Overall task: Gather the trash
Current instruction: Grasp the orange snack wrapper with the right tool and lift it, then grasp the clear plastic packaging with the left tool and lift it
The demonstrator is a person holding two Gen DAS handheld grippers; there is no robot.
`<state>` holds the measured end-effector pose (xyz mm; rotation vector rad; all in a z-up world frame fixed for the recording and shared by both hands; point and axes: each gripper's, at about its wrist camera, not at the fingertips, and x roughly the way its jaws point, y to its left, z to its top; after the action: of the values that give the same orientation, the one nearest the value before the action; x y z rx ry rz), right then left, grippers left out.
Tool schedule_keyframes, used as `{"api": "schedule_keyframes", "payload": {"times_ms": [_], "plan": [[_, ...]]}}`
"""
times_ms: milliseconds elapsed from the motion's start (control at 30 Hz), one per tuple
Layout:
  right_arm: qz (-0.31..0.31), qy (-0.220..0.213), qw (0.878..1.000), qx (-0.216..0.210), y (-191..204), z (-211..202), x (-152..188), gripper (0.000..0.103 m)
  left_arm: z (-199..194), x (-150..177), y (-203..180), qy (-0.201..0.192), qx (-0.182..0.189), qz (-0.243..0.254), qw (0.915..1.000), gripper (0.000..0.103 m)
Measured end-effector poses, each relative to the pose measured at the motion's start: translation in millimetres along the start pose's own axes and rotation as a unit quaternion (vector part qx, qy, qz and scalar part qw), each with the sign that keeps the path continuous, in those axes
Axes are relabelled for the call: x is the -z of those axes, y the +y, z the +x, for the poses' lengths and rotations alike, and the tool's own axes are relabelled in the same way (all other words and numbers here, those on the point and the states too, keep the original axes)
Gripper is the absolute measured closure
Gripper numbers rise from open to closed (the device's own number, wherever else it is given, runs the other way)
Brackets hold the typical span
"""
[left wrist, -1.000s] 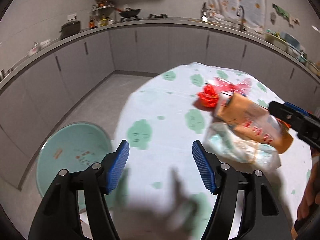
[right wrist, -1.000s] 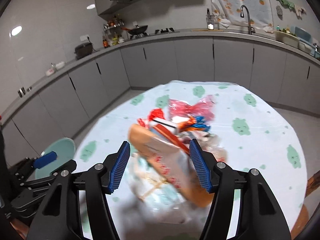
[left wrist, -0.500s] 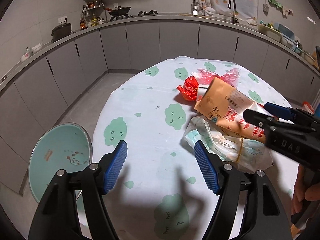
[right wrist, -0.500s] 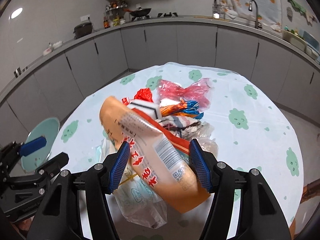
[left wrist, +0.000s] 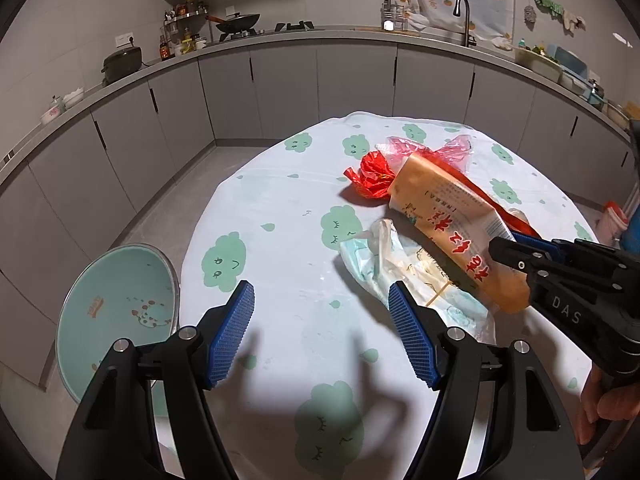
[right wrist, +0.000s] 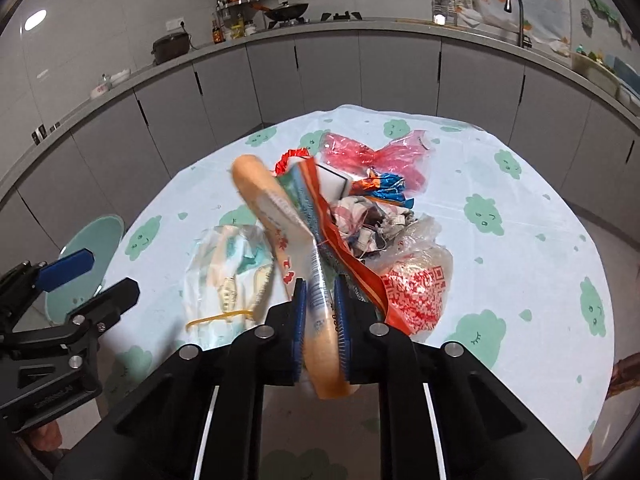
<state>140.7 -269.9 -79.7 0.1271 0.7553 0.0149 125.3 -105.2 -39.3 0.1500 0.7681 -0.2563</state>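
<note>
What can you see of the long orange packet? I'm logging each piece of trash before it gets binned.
The long orange packet is a soft, glossy plastic wrapper, tan-orange with red characters, small printed text and a barcode, plus a red strip along one edge. It looks squashed rather than full. The right tongs are shut on its near end, so it slants up off the table, far end toward the crumpled red wrapper. It overlaps the clear bag with a rubber band; whether they touch is unclear.

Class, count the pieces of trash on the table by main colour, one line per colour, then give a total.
Orange: 1, the long orange packet in the right gripper
Red or pink: 3, red wrapper, pink bag, red-printed bag
Blue: 1, foil wrapper
Pale: 2, clear bag, crumpled paper
Total: 7
</note>
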Motion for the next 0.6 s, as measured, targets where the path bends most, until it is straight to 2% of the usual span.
{"api": "schedule_keyframes", "payload": {"times_ms": [333,600], "plan": [[0.051,-0.053,0.997,-0.017,-13,-46,-2,0.091,-1,-2,-20,0.001,0.013,0.007,0.9999,0.033],[0.084,-0.093,0.992,0.018,-39,-77,4,0.091,15,-9,-55,0.013,0.016,0.015,0.9997,0.033]]}}
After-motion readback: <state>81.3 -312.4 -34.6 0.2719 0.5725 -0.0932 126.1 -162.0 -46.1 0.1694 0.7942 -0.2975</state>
